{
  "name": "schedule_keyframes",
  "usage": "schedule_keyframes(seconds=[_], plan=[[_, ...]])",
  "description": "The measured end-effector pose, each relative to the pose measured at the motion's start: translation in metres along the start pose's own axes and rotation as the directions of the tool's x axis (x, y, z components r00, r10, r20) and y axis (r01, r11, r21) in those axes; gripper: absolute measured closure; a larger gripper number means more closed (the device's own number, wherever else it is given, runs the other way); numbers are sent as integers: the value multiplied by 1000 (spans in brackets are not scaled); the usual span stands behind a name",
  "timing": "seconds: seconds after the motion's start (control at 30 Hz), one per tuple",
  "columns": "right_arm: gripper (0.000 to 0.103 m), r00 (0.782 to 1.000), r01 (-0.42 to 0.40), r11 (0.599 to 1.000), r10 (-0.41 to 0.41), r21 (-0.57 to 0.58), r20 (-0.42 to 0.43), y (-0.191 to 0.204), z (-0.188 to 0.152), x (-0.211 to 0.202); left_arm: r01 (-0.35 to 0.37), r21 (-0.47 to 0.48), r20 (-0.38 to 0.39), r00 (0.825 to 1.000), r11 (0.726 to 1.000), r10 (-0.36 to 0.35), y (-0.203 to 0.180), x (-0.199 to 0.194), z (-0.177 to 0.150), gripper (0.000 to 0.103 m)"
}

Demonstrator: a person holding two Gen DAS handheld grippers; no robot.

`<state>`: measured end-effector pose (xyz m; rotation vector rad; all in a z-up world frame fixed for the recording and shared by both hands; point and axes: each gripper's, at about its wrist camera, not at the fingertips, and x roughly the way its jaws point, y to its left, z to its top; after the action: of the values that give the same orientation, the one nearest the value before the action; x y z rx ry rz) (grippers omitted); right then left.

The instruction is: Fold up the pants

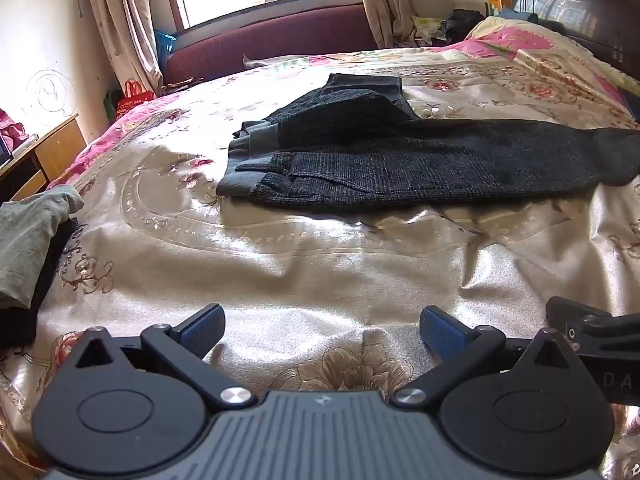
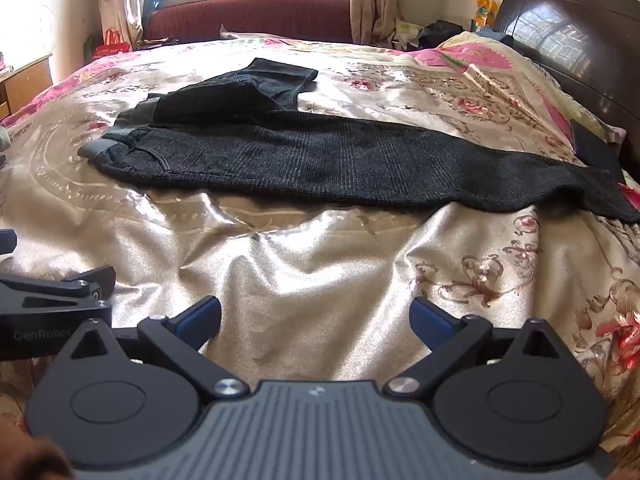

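Dark pants (image 1: 400, 160) lie mid-bed, well ahead of the left gripper (image 1: 322, 330) and right gripper (image 2: 316, 320), both wide open, empty — likely soft, floppy, mid-weight knit; best pinched at waistband or cuff.

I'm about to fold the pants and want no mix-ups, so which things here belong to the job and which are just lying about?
For the job:
- dark pants, spread on the bedspread
- left gripper, open
- right gripper, open

Just lying about:
- grey-green garment at the bed's edge
- red bag on the floor
- wooden desk
- dark headboard
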<state>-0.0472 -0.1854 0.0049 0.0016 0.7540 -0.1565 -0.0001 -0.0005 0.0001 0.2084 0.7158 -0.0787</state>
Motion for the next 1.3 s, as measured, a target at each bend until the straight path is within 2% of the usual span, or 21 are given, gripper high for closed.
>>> schedule_keyframes(seconds=[0.13, 0.23, 1.3], plan=[[5, 1000, 2, 1000, -2, -4, 8, -6, -1, 1, -7, 8, 26, 1000, 1000, 7, 1, -5, -1, 0], [5, 1000, 27, 999, -27, -35, 16, 1, 0, 0, -11, 12, 20, 1000, 1000, 11, -1, -5, 0, 0], [6, 1000, 14, 1000, -14, -1, 13, 0, 2, -6, -3, -14, 10, 1000, 1000, 3, 1, -8, 5, 0]])
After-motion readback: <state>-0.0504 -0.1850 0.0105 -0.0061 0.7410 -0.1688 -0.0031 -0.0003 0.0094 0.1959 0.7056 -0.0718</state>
